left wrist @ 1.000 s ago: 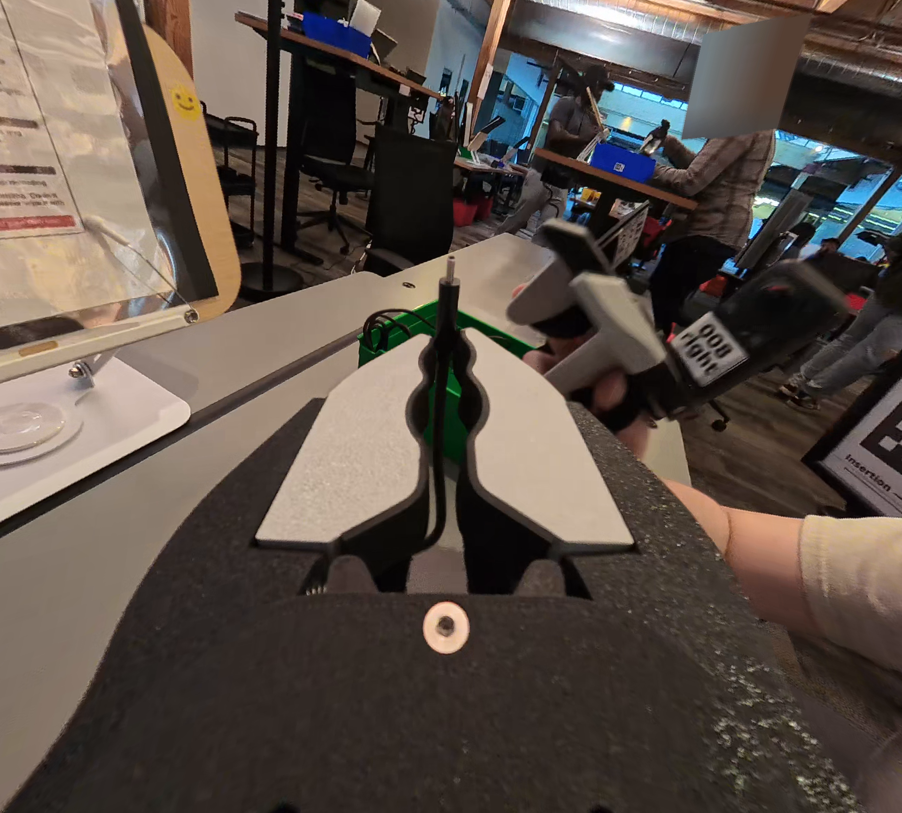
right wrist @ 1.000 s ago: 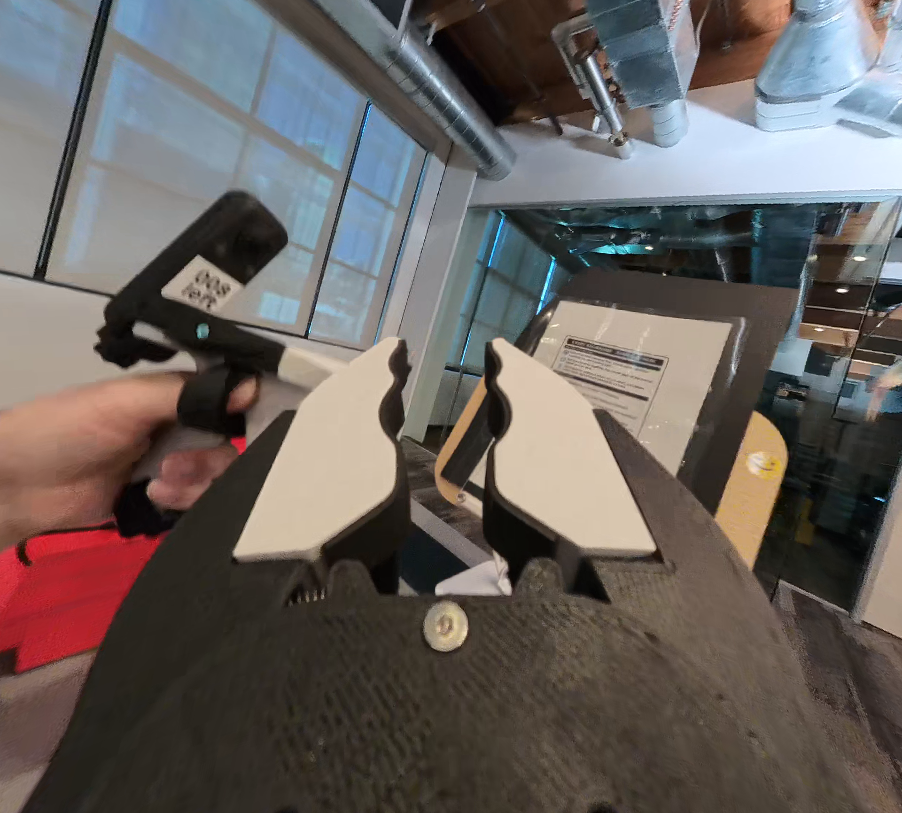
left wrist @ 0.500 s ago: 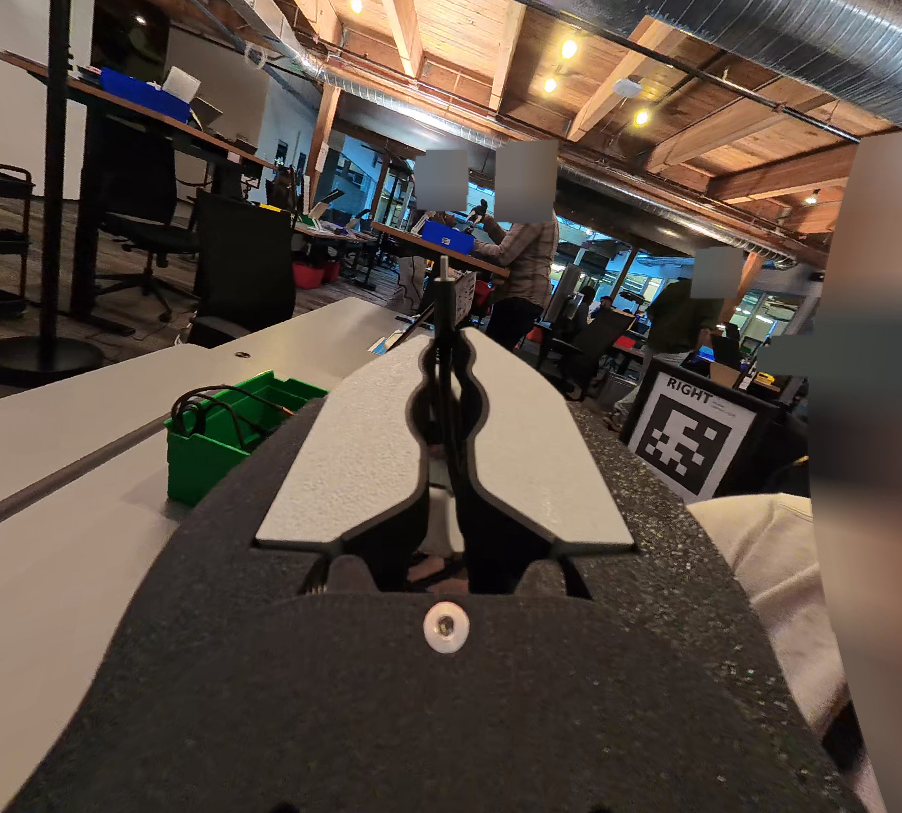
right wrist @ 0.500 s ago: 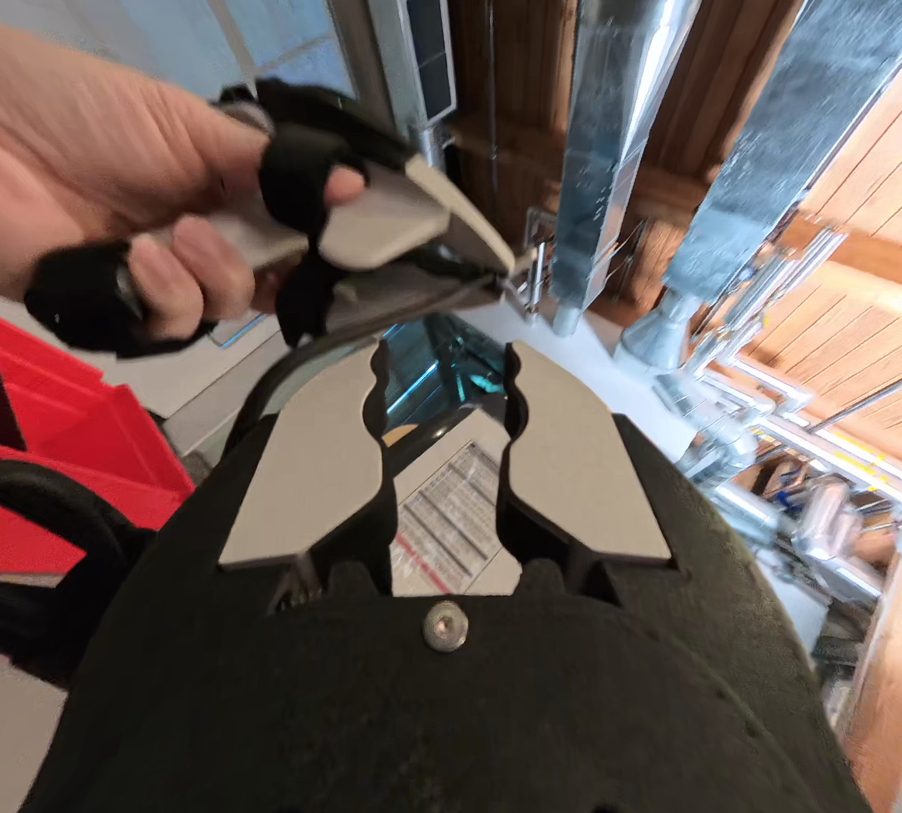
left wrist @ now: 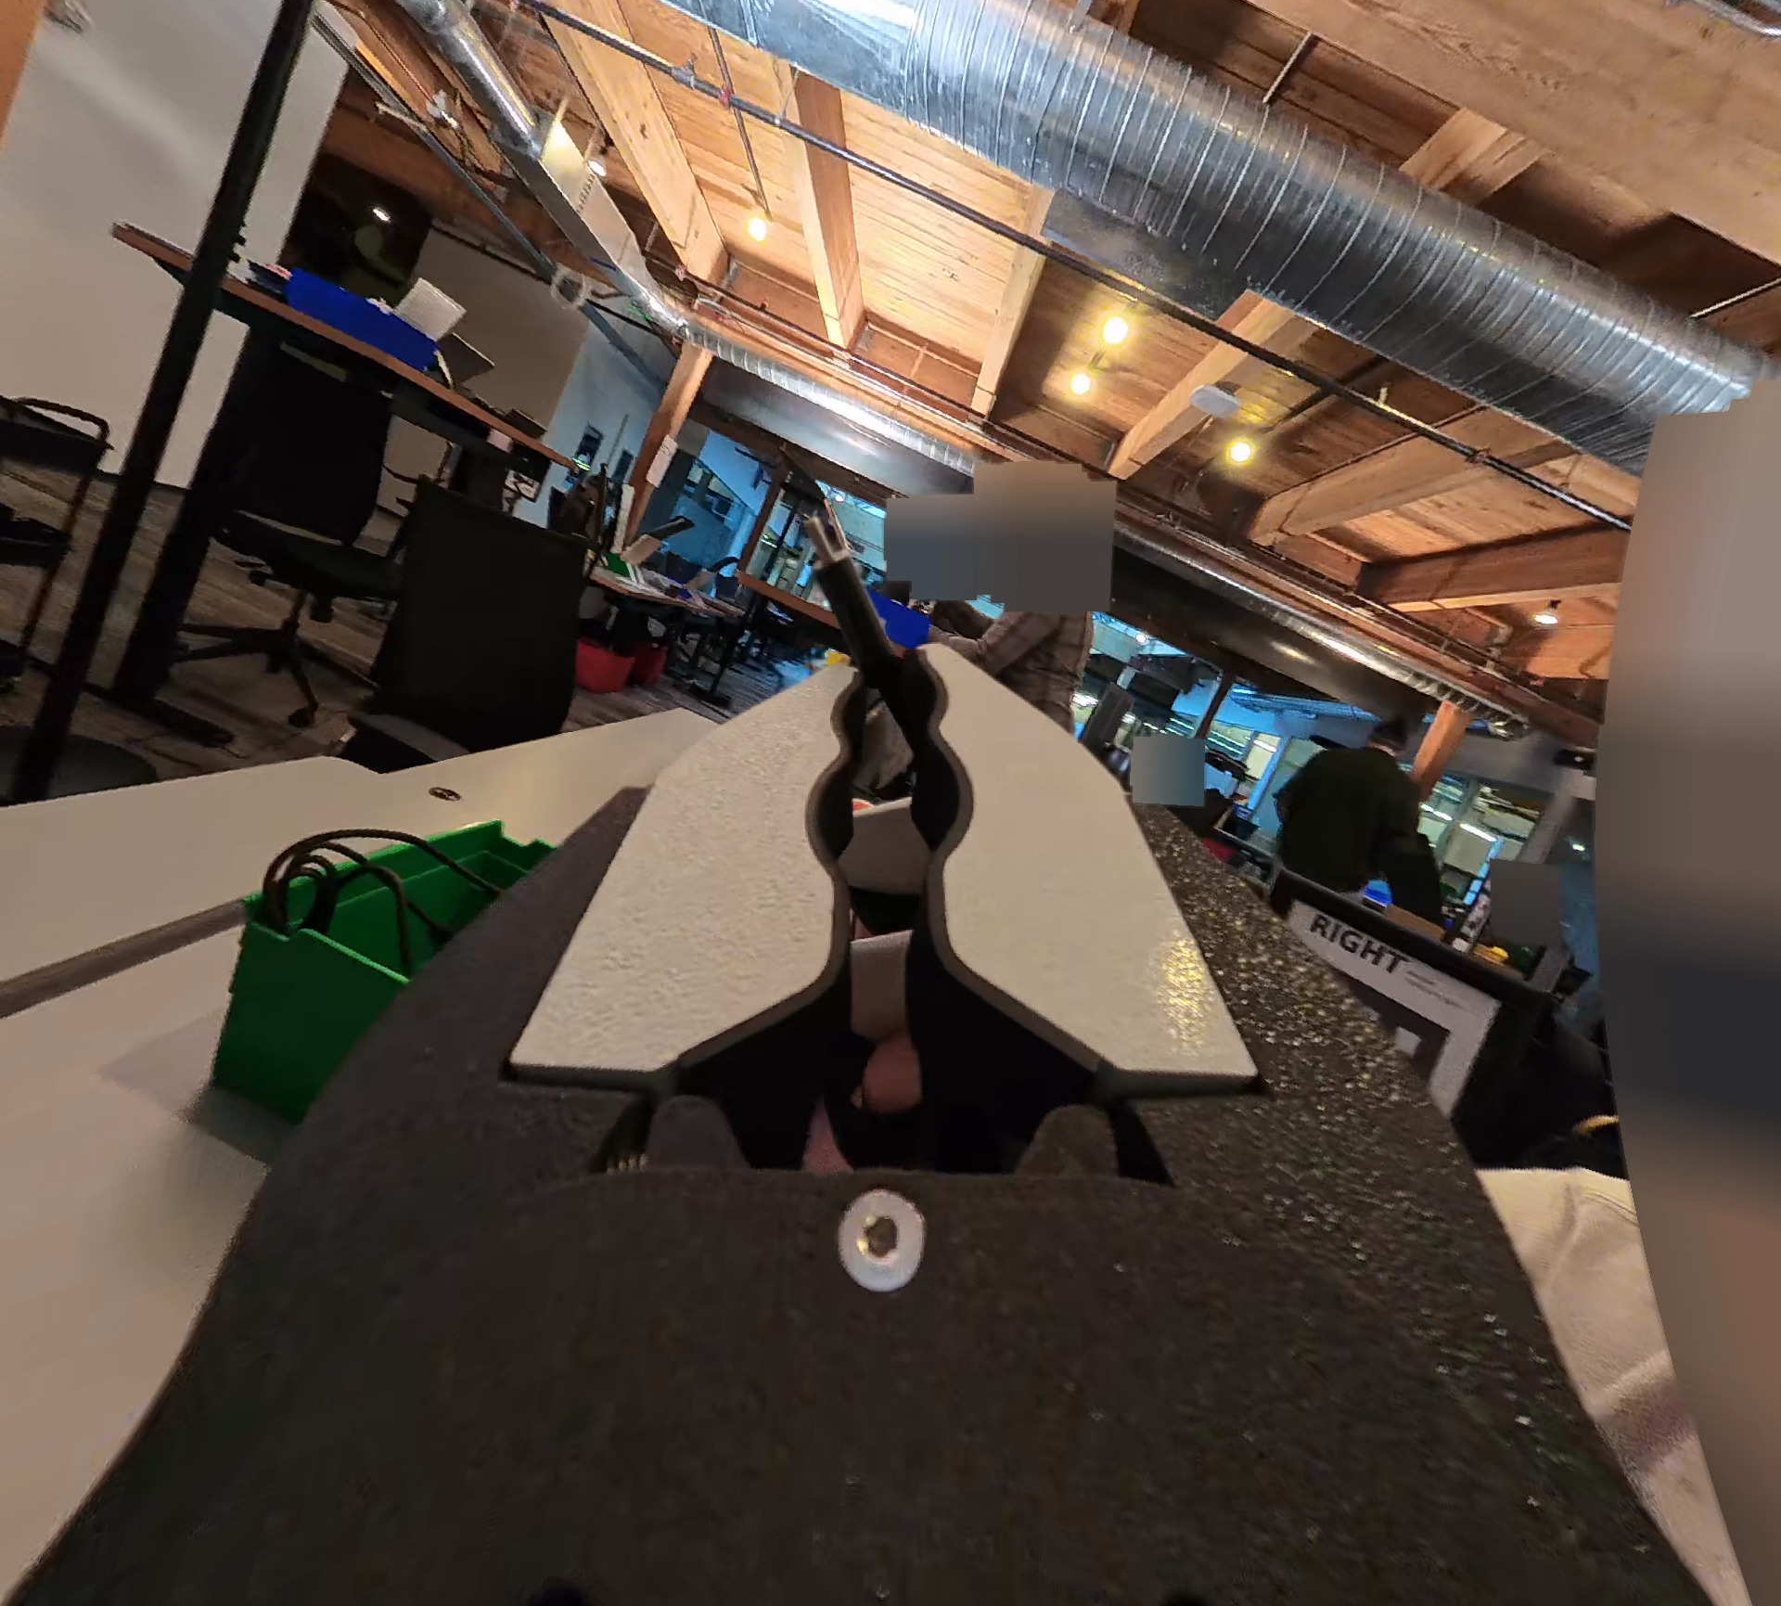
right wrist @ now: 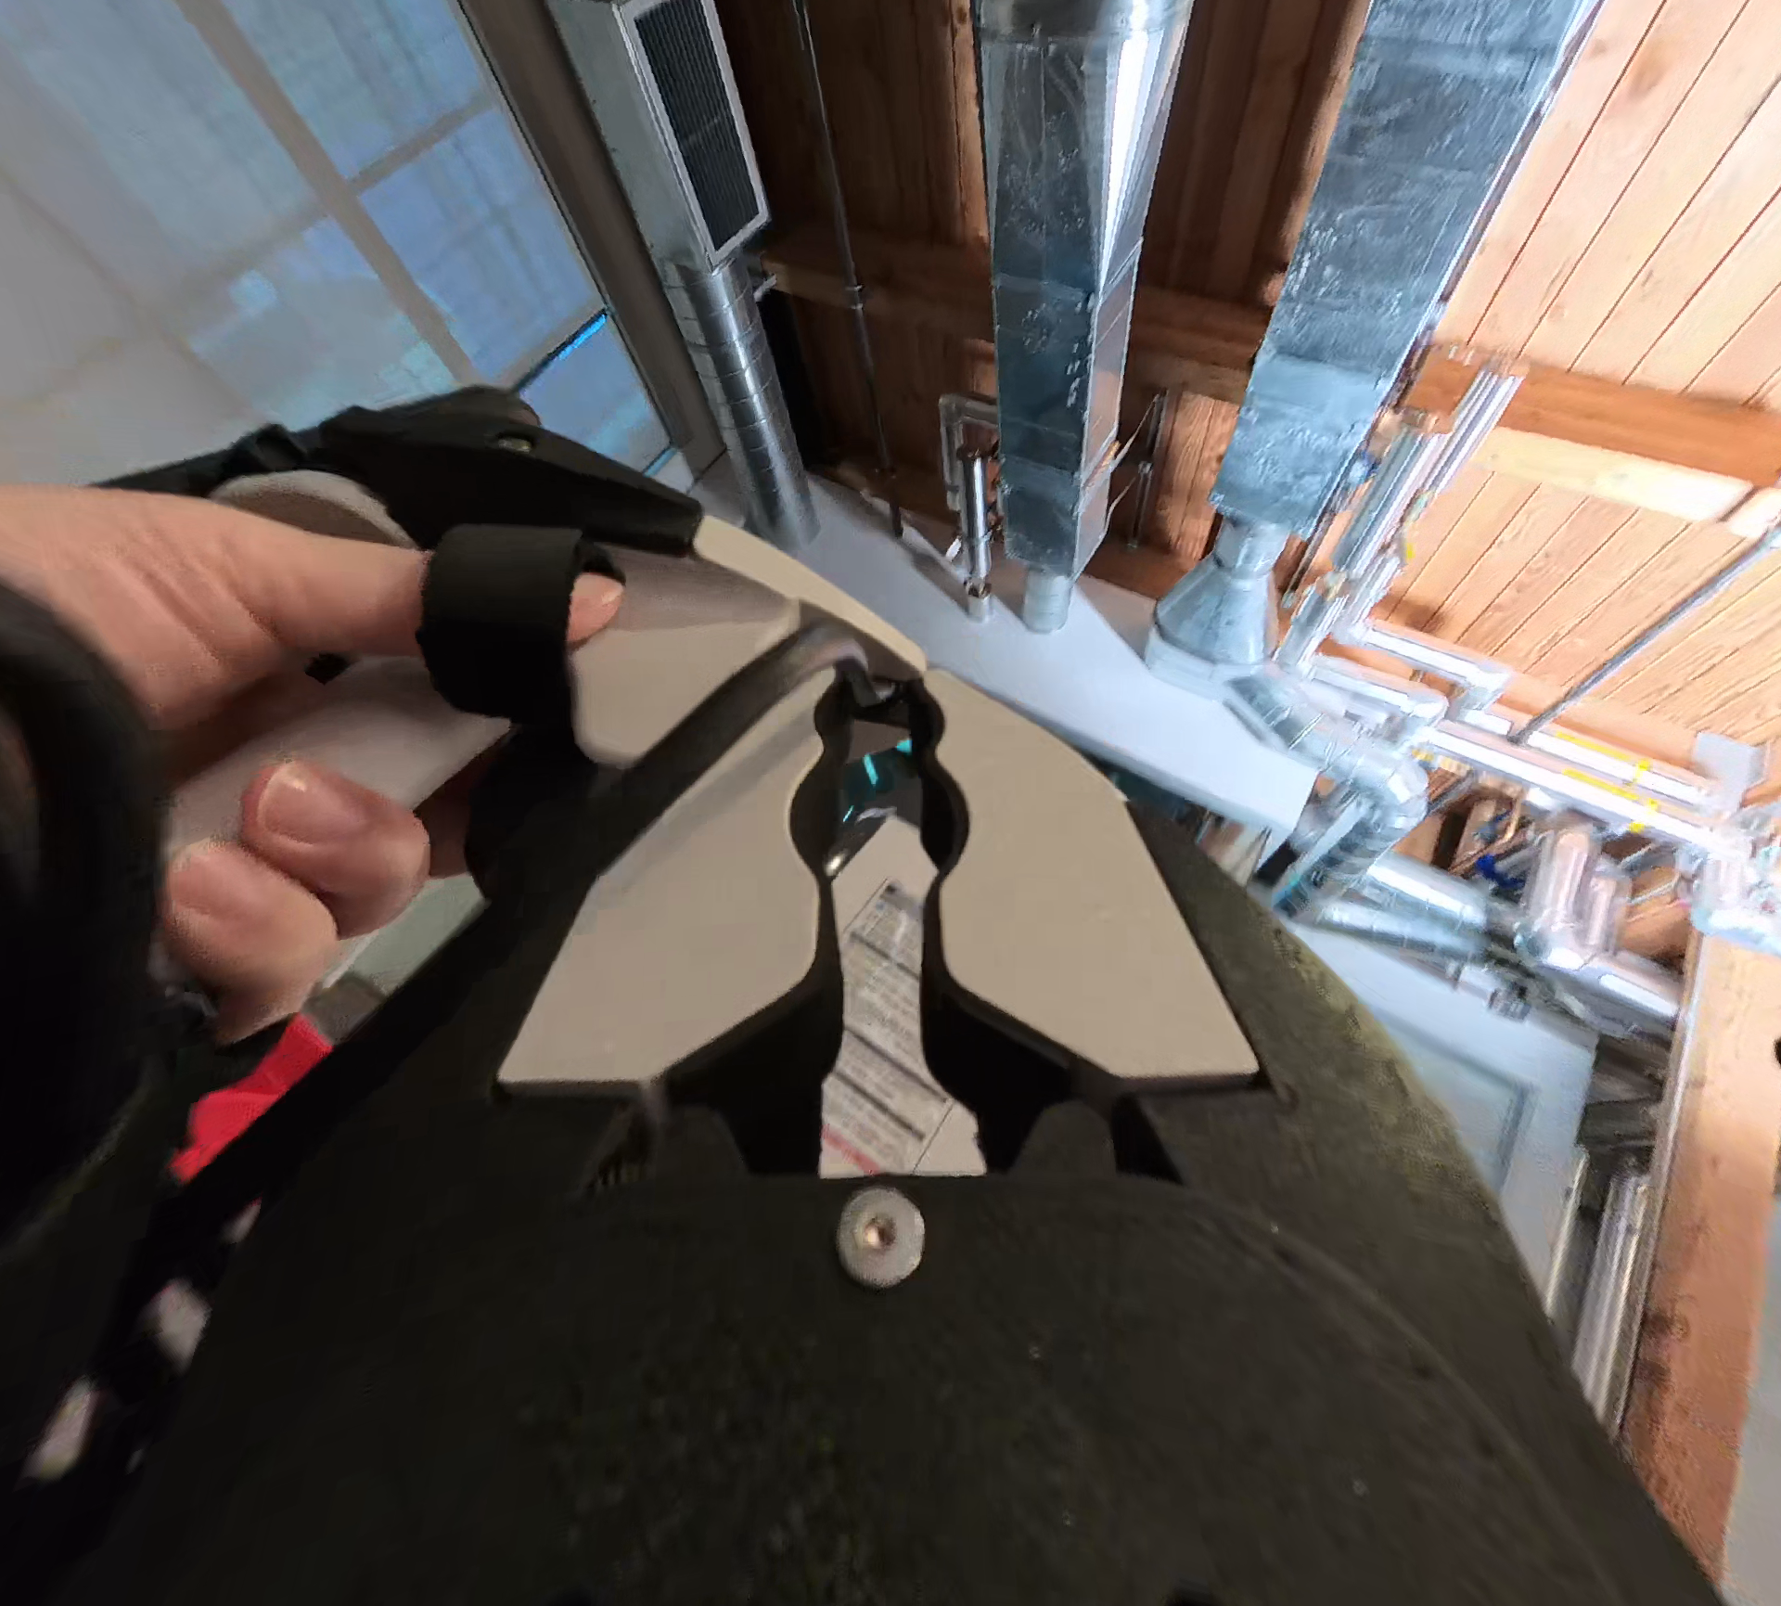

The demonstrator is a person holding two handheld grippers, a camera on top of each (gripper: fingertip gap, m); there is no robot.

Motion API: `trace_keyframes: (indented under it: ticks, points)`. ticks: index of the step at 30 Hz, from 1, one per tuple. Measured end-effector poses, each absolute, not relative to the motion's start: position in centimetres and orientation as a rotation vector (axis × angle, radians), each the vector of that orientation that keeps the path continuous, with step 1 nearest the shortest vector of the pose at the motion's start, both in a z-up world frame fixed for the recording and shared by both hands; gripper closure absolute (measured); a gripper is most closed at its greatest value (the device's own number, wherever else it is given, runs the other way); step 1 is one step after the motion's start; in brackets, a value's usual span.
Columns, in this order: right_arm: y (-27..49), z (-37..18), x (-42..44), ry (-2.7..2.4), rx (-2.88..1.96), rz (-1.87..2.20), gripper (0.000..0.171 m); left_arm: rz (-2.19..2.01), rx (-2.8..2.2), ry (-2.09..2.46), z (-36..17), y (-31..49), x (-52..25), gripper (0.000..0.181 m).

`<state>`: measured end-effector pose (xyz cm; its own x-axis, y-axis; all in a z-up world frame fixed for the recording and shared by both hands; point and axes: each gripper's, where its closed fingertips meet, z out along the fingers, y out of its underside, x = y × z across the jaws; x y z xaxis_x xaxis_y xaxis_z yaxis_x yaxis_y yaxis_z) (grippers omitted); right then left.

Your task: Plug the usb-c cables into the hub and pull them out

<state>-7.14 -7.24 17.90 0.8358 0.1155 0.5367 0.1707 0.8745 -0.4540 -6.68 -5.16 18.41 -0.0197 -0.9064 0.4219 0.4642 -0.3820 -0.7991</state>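
My left gripper (left wrist: 887,673) is tilted up off the grey table (left wrist: 116,846) and shut on a black usb-c cable (left wrist: 848,596). The cable's metal plug sticks out past the tips and leans left. My right gripper (right wrist: 877,697) points at the ceiling with its jaws narrowed. A black bit of the same cable (right wrist: 742,692) sits between its tips, arcing in from the left. The left gripper's grey body (right wrist: 675,596) and the hand (right wrist: 241,596) holding it are right beside it. The hub is not in view.
A green bin (left wrist: 308,972) with coiled black cables stands on the table to the left. A marker sign (left wrist: 1388,972) stands at right and a red bin (right wrist: 260,1087) is low left. People and desks are far behind, and a black pole (left wrist: 193,326) stands at left. My two grippers' fingertips are within a few centimetres of each other.
Both grippers have tilted upward and come together. The right gripper's jaws have narrowed from open onto the cable. The plug in the left gripper now leans left instead of pointing straight.
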Motion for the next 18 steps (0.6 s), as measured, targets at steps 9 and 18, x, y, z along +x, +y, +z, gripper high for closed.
trace_keyframes:
  ticks: [9,18]
  points:
    - [-6.0,18.2,-7.2,-0.658,-0.698,0.309,0.166,-1.632,-1.134,0.533,18.8,-5.0,-7.3,0.173]
    - [-5.9,18.3,-6.5,-0.830,-0.652,0.250,0.166,-1.816,-1.194,0.550,18.7,-4.0,-8.6,0.148]
